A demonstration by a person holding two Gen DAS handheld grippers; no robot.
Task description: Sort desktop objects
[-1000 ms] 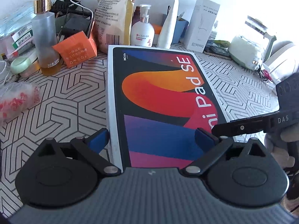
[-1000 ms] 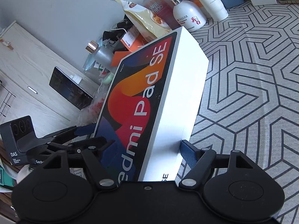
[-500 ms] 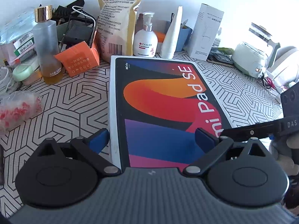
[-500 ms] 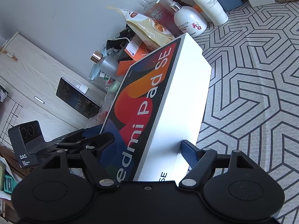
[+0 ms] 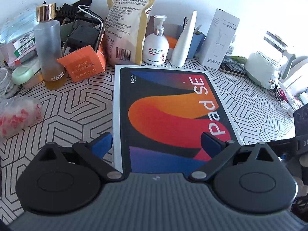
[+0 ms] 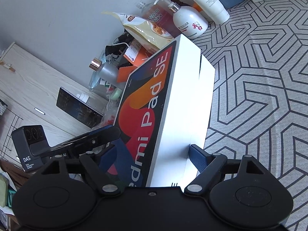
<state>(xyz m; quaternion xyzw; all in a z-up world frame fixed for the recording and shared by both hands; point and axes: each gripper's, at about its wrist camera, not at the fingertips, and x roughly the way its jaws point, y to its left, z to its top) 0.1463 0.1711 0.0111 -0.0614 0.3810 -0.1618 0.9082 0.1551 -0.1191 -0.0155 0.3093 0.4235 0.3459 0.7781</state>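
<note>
A white Redmi Pad SE box [image 5: 169, 115] with an orange, red and blue lid lies on the patterned desk. My left gripper [image 5: 156, 143] is at its near end, one blue finger beside the left edge and one over the lid; its jaws stand wide. In the right wrist view the box lid [image 6: 146, 115] is lifted off the white base [image 6: 207, 96] at the far end. My right gripper [image 6: 154, 154] has its fingers on either side of the box's near end, against lid and side wall.
Along the back wall stand a frosted bottle [image 5: 50, 48], an orange carton [image 5: 82, 65], a yellow pouch [image 5: 129, 23], a white pump bottle [image 5: 156, 44], a white tube [image 5: 184, 40] and a white box [image 5: 219, 38]. A kettle [image 5: 263, 71] is at right, a plastic bag [image 5: 17, 117] at left.
Both grippers and the box have pulled back toward me, away from the back row. In the right wrist view the lid has risen off the base at the far end.
</note>
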